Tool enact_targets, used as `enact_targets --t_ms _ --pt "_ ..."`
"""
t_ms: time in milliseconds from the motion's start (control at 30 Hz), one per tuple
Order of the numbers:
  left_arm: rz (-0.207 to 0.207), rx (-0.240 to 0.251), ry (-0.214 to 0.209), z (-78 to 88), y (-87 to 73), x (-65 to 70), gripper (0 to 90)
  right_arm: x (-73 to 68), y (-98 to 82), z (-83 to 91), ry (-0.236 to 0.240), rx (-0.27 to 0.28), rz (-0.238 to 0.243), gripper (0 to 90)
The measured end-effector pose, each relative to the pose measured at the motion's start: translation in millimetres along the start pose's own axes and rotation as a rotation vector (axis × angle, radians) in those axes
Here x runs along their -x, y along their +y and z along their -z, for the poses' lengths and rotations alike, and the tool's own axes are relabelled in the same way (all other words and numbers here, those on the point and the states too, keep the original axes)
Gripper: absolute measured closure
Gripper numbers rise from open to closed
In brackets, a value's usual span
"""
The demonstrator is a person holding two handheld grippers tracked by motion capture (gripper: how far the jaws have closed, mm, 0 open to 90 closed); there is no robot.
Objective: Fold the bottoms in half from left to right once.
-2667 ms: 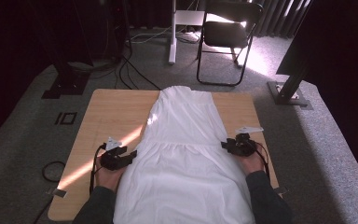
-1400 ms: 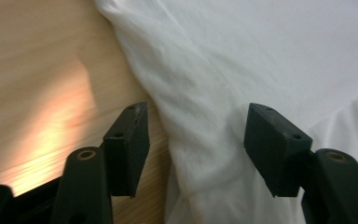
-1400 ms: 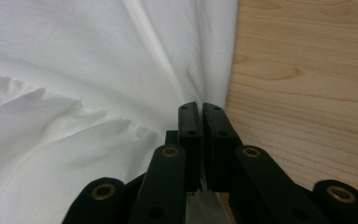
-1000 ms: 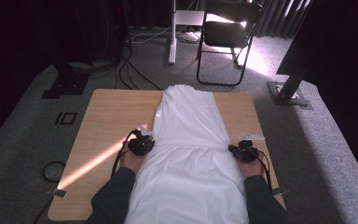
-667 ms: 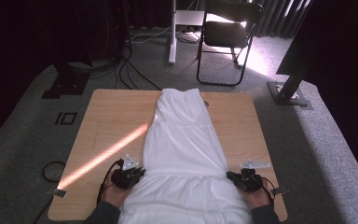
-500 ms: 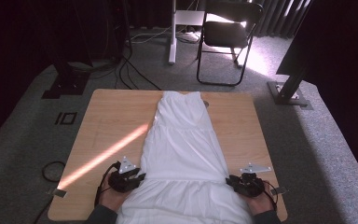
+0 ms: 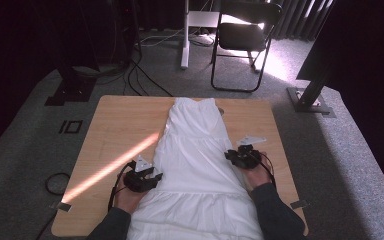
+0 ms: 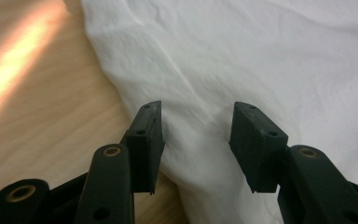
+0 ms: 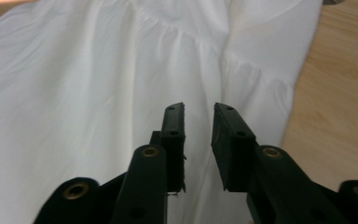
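A white dress lies flat along the middle of the wooden table, its narrow top at the far end and its skirt hanging over the near edge. My left gripper rests at the skirt's left edge. Its jaws have just been opening and stand apart over the cloth, nothing pinched between them. My right gripper sits at the dress's right edge. Its jaws have just been closing to a narrow gap, with the fabric below them and none gripped.
A band of sunlight crosses the left half of the table. Bare wood lies right of the dress. Beyond the far edge stand a black chair, a white post and floor cables. A black stand base is at the right.
Both grippers drew the billowing dress toward the near edge and let it go; it now lies flat. The right gripper has moved back up the dress's right side.
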State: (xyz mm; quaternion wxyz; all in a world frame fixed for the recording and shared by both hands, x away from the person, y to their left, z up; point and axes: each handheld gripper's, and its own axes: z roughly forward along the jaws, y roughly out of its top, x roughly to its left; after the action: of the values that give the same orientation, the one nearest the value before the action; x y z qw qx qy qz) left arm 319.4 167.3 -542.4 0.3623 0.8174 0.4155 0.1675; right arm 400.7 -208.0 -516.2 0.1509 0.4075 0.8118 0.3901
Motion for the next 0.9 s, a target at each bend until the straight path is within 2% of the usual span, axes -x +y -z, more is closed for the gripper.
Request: enact_targets --t_ms 67,167,267,300,333,367,400,433,467,533,600,667,700,767,833,900 --pt "0.007 0.000 -0.004 -1.3 -2.0 -1.1 53.9 6.7 11.8 -23.8 0.002 -0.007 -0.035 59.6" --pt "0.011 0.001 -0.010 -2.6 -3.7 -0.6 52.8 12.7 18.6 -39.8 0.004 -0.007 -0.063 56.7" --pt "0.000 -0.009 -0.020 -5.7 -5.4 2.0 51.7 17.7 22.7 -53.9 0.042 -0.015 -0.099 54.9" --pt "0.002 -0.008 -0.026 -6.7 -6.0 2.9 51.7 18.8 23.6 -58.7 0.056 -0.032 -0.107 55.4" --pt "0.000 -0.009 -0.029 -7.4 -6.7 3.5 51.9 19.3 24.7 -65.3 0.051 -0.066 -0.094 73.0" --pt "0.000 -0.004 -0.027 -7.6 -7.5 4.2 51.9 19.3 24.7 -65.3 0.051 -0.066 -0.094 73.0" --pt "0.004 0.000 -0.027 -7.5 -8.4 4.5 51.8 19.5 25.4 -66.4 0.056 -0.084 -0.079 81.9" --pt "0.010 0.005 -0.028 -7.2 -9.2 4.3 51.7 18.8 26.8 -65.2 0.037 -0.092 -0.069 88.8" --pt "0.017 0.011 -0.031 -6.9 -10.4 4.2 51.3 18.3 29.0 -61.0 0.021 -0.083 -0.076 89.4" --pt "0.023 0.026 -0.031 -6.1 -13.4 3.8 51.0 18.3 35.9 -44.7 0.017 -0.016 -0.089 89.6" --pt "0.027 0.028 -0.027 -5.8 -13.9 4.5 50.9 18.0 45.8 -21.4 -0.032 0.065 -0.065 89.8" --pt "0.031 0.030 -0.022 -5.7 -14.3 5.5 50.4 20.8 52.8 1.7 -0.121 0.133 -0.044 89.8" --pt "0.029 0.030 -0.022 -5.8 -14.5 5.7 50.2 24.7 53.4 9.0 -0.158 0.152 -0.052 89.8" --pt "0.024 0.031 -0.024 -6.0 -14.5 6.2 49.6 36.5 48.7 9.9 -0.199 0.128 -0.087 89.7" --pt "0.016 0.030 -0.015 -6.2 -14.5 7.2 49.7 48.3 36.3 -3.7 -0.197 0.070 -0.118 89.7" --pt "0.009 0.030 -0.017 -6.3 -14.7 8.3 49.7 53.7 26.2 -17.2 -0.201 0.027 -0.122 89.6"
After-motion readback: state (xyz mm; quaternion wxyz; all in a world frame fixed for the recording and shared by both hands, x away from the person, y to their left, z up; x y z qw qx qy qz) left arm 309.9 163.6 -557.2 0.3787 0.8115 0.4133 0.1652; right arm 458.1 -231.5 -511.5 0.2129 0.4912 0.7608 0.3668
